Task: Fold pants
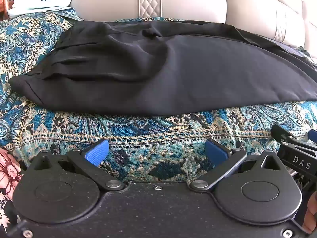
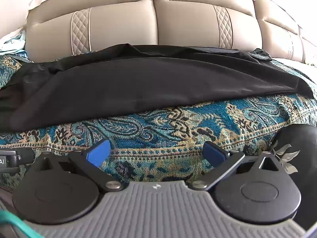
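Black pants (image 1: 158, 69) lie flat and lengthwise on a blue paisley cover (image 1: 158, 134), folded along their length, with the creased waist end at the left. They also show in the right wrist view (image 2: 138, 85), leg end toward the right. My left gripper (image 1: 156, 151) is open and empty, over the cover just in front of the pants' near edge. My right gripper (image 2: 156, 151) is open and empty too, equally short of the pants. The right gripper's body (image 1: 293, 152) shows at the right edge of the left wrist view.
A beige leather sofa back (image 2: 158, 25) rises right behind the pants. Light blue and white cloth (image 1: 39, 2) is piled at the far left. A dark cushion with a leaf print (image 2: 297, 154) sits at the right. The person's floral sleeve (image 1: 8, 174) is at the left.
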`<action>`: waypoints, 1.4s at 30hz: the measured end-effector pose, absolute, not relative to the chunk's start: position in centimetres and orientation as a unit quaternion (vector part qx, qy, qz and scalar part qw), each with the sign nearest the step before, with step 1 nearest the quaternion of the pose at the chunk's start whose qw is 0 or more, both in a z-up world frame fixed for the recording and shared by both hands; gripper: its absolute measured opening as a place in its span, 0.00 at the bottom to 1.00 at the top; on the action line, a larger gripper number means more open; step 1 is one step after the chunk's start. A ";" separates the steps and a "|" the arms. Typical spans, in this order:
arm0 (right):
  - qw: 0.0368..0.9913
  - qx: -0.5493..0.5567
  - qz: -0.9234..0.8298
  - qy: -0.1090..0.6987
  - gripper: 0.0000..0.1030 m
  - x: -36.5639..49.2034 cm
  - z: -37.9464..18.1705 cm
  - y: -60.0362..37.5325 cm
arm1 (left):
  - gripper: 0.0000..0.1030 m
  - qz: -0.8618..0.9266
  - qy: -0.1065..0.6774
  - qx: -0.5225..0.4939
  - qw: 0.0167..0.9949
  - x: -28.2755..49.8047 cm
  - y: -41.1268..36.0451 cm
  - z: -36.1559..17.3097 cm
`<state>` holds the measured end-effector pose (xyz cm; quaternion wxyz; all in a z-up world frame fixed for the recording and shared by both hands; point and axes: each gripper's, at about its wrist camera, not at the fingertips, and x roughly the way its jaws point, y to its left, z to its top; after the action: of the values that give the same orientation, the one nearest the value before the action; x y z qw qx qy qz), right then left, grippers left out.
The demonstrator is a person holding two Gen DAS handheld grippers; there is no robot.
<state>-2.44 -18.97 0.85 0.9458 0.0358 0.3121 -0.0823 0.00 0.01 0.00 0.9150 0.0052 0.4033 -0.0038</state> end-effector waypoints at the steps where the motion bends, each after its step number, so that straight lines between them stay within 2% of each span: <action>1: 0.946 0.036 -0.082 0.311 1.00 -2.5 0.8 -19.0 | 1.00 -0.003 0.402 0.006 0.915 0.0 0.0 0.0; 42: 0.945 0.035 -0.080 0.314 1.00 -2.4 0.9 -19.0 | 1.00 -0.006 0.405 0.010 0.914 0.2 0.0 0.0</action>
<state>-2.38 -18.95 0.86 0.9454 0.0346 0.3139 -0.0801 0.16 -0.05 -0.03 0.9143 0.0104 0.4048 -0.0062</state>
